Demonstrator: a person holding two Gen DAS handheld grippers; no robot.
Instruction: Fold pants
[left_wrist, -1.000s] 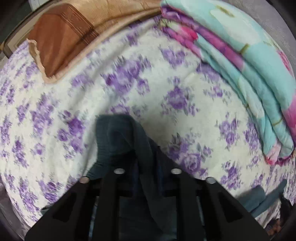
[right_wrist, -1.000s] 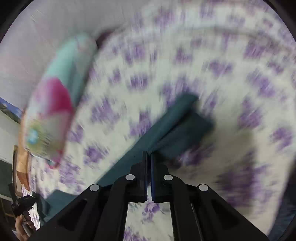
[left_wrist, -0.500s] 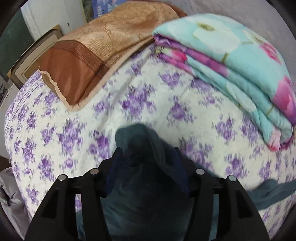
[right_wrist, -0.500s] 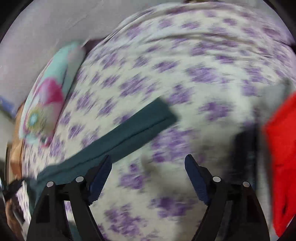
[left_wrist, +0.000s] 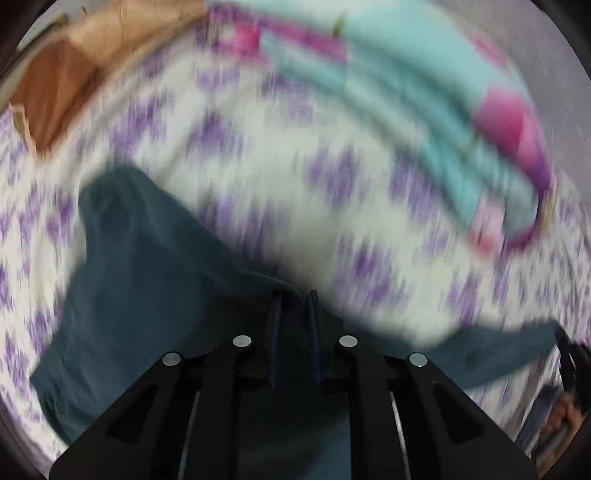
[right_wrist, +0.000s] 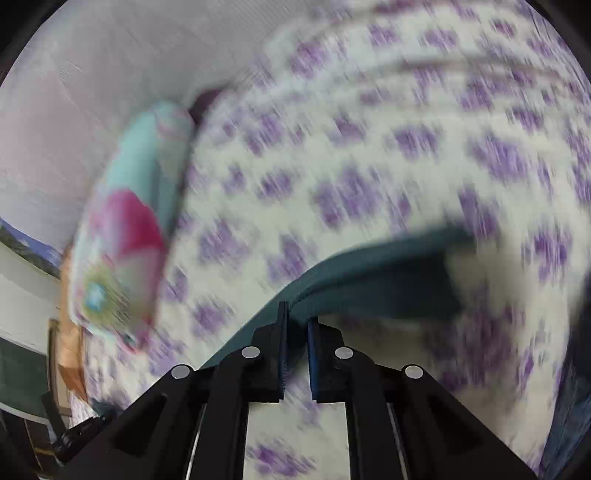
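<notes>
Here both views are smearing with motion blur, so fine detail is not showing. The left tongs (left_wrist: 294, 295) are standing nearly closed, with only a narrow gap between the two fingers, and the dark teal pants (left_wrist: 147, 280) are bunching right at the fingertips; the cloth seems to be pinched there, though the blur is making the contact hard to confirm. In the left wrist view the pants are spreading out to the left over the bed (left_wrist: 332, 240), which is wearing a white sheet with purple flowers, and a long strip of the same cloth is trailing off to the right edge, where a hand (left_wrist: 561, 417) is showing beside a dark object.

The right tongs (right_wrist: 295, 317) are likewise sitting almost shut with a slim gap, and a fold of the pants (right_wrist: 369, 273) is running into that gap from the right, lifted above the sheet (right_wrist: 369, 166). Whether the pads are truly gripping it cannot be told.

A folded turquoise and pink quilt (left_wrist: 424, 110) is lying along the far right side of the bed near the wall, well apart from the pants, and a brown pillow (left_wrist: 62, 81) is resting at the far left corner.
</notes>
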